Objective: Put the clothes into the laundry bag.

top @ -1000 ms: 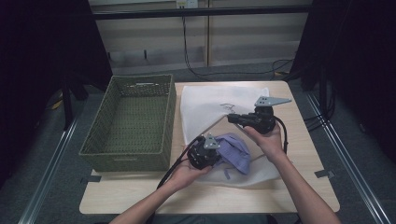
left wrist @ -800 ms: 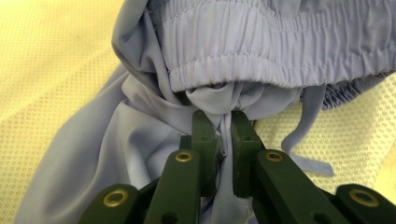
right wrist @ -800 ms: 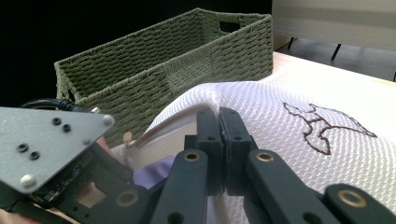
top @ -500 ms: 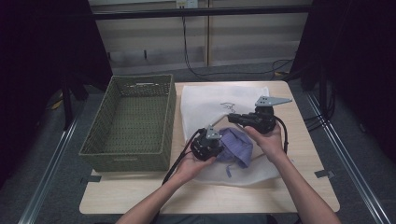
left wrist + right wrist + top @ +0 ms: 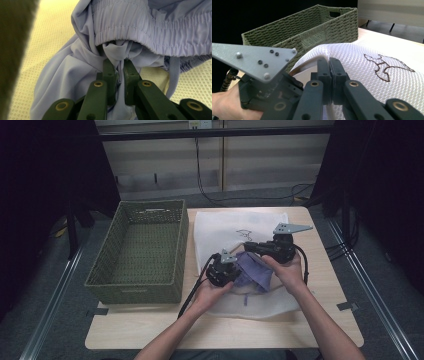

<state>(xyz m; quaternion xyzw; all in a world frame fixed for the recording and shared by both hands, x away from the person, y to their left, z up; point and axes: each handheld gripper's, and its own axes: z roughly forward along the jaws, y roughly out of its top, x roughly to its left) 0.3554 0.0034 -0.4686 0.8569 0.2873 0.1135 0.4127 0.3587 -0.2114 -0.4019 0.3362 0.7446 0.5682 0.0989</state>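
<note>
A person works at a pale wooden surface (image 5: 150,332) with tongs in each hand. At the centre lies a white mesh laundry bag (image 5: 225,227) with a small dark embroidered figure, and a lilac garment (image 5: 252,270) with an elastic waistband sits at its mouth. The left tongs (image 5: 119,72) are clenched on a bunch of the lilac fabric just below the waistband. The right tongs (image 5: 329,67) are clenched on the bag's white mesh edge, lifting it into an arch. A green woven basket (image 5: 125,285) stands at nine o'clock from the bag. The step in hand appears to be feeding the garment into the held-open bag. Next, the left tongs would likely push the fabric toward twelve o'clock, under the raised edge, while the right tongs hold the opening high.
</note>
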